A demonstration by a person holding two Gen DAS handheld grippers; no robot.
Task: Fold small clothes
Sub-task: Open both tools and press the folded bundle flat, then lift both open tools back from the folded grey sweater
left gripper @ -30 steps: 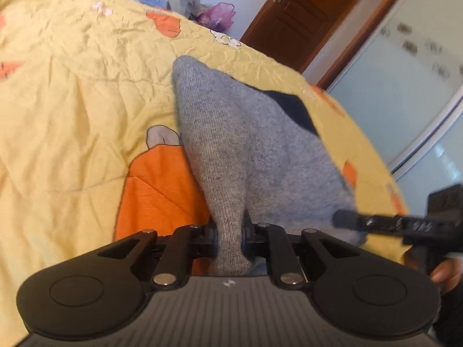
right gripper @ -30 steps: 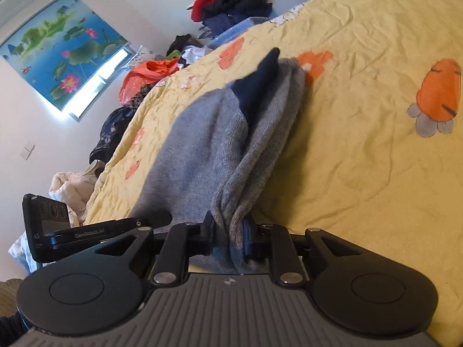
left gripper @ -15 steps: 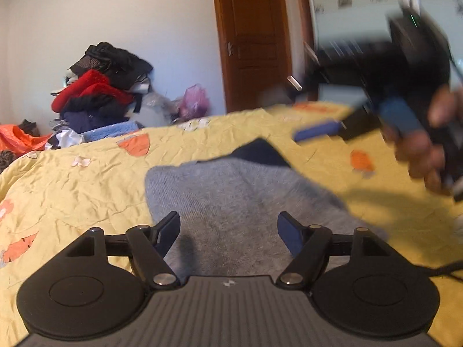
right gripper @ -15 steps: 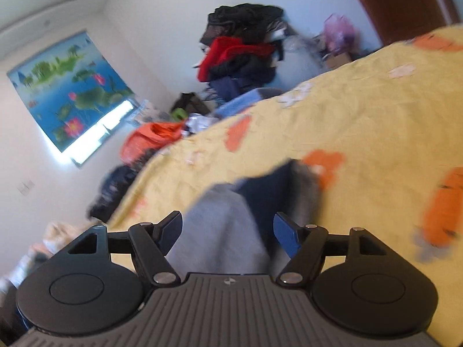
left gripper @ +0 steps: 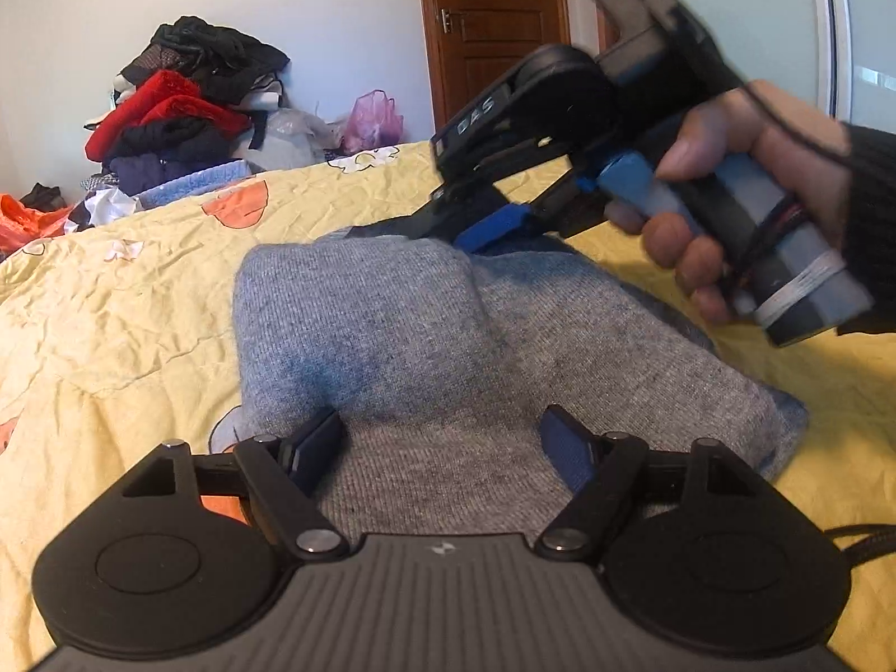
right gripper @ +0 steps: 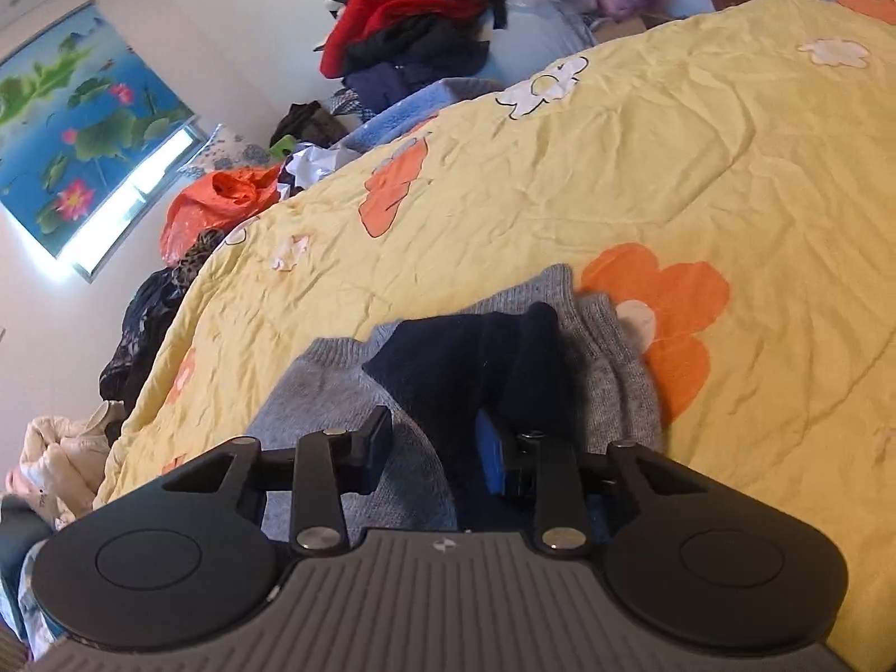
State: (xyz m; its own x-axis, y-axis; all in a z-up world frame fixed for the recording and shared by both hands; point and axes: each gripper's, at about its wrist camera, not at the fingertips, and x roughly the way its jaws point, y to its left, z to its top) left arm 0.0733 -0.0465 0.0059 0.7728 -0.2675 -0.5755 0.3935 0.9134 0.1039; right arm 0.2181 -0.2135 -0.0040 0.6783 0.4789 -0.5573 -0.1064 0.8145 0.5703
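Observation:
A grey knitted garment (left gripper: pixel 425 347) with a dark navy band (right gripper: pixel 476 358) lies folded on the yellow bedspread (left gripper: pixel 112 302). My left gripper (left gripper: pixel 442 448) is open and empty, its fingers spread just over the garment's near edge. My right gripper (right gripper: pixel 434 448) is open too, low over the navy band at the garment's far end. In the left wrist view the right gripper (left gripper: pixel 493 224) shows, held in a hand, with its blue-padded fingers above the far end of the garment.
A heap of red, black and blue clothes (left gripper: pixel 185 106) lies past the bed's far edge, with an orange bag (right gripper: pixel 218 201) and more clothes on the left. A brown wooden door (left gripper: pixel 493 17) stands behind. The bedspread (right gripper: pixel 672 168) stretches wide around the garment.
Both grippers let go of the grey garment and opened. It now lies flat on the bed. The right gripper has swung over the garment's far end with its jaws narrowing.

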